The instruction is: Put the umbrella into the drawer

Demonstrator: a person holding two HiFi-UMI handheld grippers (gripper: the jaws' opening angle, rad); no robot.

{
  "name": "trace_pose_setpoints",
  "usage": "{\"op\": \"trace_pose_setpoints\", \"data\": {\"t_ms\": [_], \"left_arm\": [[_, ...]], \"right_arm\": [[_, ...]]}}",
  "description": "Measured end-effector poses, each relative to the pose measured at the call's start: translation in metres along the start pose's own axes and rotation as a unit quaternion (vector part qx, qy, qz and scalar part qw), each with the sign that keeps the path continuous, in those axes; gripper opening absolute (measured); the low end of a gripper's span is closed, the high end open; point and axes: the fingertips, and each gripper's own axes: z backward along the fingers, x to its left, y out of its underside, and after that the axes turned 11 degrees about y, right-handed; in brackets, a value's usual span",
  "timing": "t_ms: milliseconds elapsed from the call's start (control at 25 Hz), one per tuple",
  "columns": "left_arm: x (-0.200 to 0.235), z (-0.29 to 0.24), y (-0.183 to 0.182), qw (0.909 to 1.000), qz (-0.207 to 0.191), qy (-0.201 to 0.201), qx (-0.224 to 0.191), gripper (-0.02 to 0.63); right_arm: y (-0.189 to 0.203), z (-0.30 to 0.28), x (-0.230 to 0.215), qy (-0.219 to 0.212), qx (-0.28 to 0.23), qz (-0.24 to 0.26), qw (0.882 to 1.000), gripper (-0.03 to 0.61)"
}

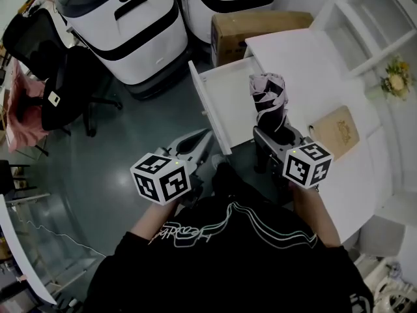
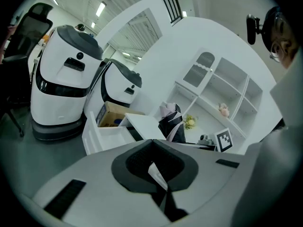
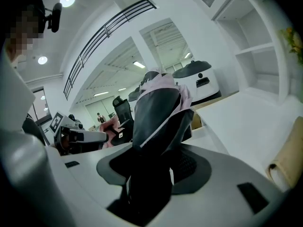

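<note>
A folded black-and-pink umbrella (image 1: 268,100) stands upright in my right gripper (image 1: 274,134), whose jaws are shut on its lower end. It hangs just right of the open white drawer (image 1: 229,83), over the desk's near corner. In the right gripper view the umbrella (image 3: 158,117) fills the middle and hides the right gripper's (image 3: 151,174) pads. My left gripper (image 1: 195,147) is over the floor, left of the drawer front, shut and holding nothing. The left gripper view looks past the left gripper (image 2: 158,174) to the drawer (image 2: 102,136) and the umbrella (image 2: 171,124).
The white desk (image 1: 313,64) carries a tan book (image 1: 339,132), with yellow flowers (image 1: 396,78) on the shelves beyond. A cardboard box (image 1: 254,28) stands behind the drawer, two white machines (image 1: 124,25) behind that. A black office chair (image 1: 58,77) is at far left.
</note>
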Motion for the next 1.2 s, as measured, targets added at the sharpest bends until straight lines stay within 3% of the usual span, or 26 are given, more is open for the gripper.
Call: {"op": "trace_pose_setpoints", "data": {"t_ms": [240, 560, 1200], "left_arm": [[0.048, -0.025, -0.026, 0.9997, 0.017, -0.017, 0.001, 0.02], [0.106, -0.053, -0.042, 0.9978, 0.055, -0.034, 0.012, 0.02], [0.186, -0.069, -0.038, 0.9918, 0.097, -0.079, 0.026, 0.02]], "right_arm": [[-0.014, -0.071, -0.022, -0.005, 0.038, 0.013, 0.999, 0.221], [-0.001, -0.159, -0.058, -0.002, 0.111, 0.01, 0.994, 0.221], [0.095, -0.287, -0.127, 0.054, 0.248, 0.041, 0.966, 0.221]]}}
